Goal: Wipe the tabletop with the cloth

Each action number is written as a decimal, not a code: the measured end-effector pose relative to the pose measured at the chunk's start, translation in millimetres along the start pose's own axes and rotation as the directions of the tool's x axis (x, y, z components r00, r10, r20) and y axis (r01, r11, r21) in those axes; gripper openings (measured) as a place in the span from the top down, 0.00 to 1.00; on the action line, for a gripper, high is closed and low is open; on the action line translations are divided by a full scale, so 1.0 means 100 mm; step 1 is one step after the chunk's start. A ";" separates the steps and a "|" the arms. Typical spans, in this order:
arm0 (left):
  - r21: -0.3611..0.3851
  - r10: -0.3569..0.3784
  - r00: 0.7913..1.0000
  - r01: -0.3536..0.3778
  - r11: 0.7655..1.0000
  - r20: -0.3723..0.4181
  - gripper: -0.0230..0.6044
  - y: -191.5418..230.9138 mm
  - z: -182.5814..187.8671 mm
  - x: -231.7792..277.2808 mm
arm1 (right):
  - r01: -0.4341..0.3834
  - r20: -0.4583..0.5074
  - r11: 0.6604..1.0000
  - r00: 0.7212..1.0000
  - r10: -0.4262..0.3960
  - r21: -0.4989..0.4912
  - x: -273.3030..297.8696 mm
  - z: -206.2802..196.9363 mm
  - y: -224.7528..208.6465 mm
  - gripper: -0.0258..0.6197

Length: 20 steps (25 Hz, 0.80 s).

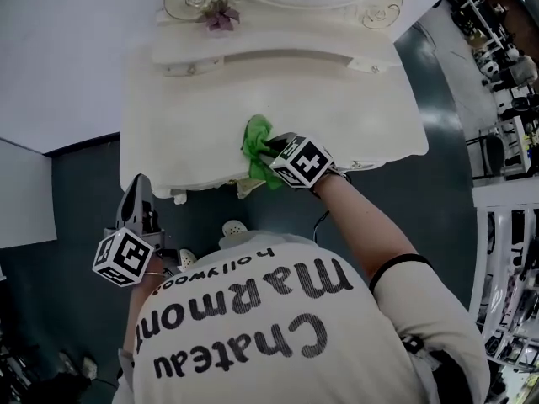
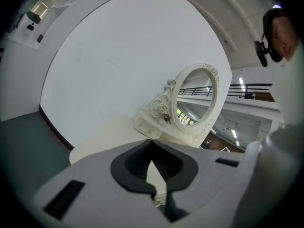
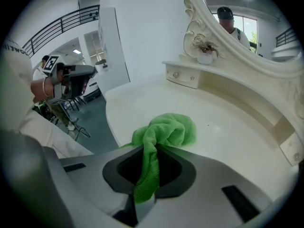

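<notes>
A bunched green cloth (image 1: 257, 150) rests on the white dressing-table top (image 1: 337, 116) near its front edge. My right gripper (image 1: 266, 151) is shut on the cloth (image 3: 166, 133), with a strip of it hanging down between the jaws. The bunch lies pressed on the tabletop (image 3: 228, 122) just ahead of the jaws. My left gripper (image 1: 136, 194) hangs below the table's front left corner, over the dark floor, holding nothing. In the left gripper view its jaws (image 2: 153, 175) stand nearly together with only a thin gap at the tips.
An oval mirror (image 2: 197, 101) in an ornate white frame stands at the table's back, with a small flower ornament (image 1: 221, 17) on its low shelf. White walls lie to the left. Racks and chairs (image 1: 509, 66) stand on the right across the dark floor.
</notes>
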<state>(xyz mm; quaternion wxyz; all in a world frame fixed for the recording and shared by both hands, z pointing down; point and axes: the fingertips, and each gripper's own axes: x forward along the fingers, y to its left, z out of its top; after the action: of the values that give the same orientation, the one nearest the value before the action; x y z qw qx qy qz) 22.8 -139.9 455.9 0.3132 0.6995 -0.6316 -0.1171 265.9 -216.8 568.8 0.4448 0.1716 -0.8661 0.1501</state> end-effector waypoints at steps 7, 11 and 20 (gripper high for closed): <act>0.003 0.016 1.000 -0.016 1.000 0.000 0.95 -0.17 -0.12 0.17 | -0.058 0.041 0.998 0.997 0.058 -0.002 -0.04 0.01 -0.04 0.86; 0.039 0.017 1.000 -0.016 0.999 -0.019 0.95 -0.19 -0.05 0.14 | -0.020 0.036 0.999 0.999 0.019 0.026 -0.04 0.00 -0.06 0.86; 0.049 -0.009 0.997 0.013 0.999 -0.073 0.95 -0.03 0.18 0.27 | -0.033 0.036 0.935 0.999 0.022 0.352 -0.04 0.09 -0.12 0.86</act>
<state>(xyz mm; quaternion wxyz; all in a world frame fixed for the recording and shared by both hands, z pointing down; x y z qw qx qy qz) 19.8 -171.1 446.5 0.3180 0.7143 -0.6186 -0.0777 266.5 -230.2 562.0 0.3911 0.2389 -0.8343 0.3065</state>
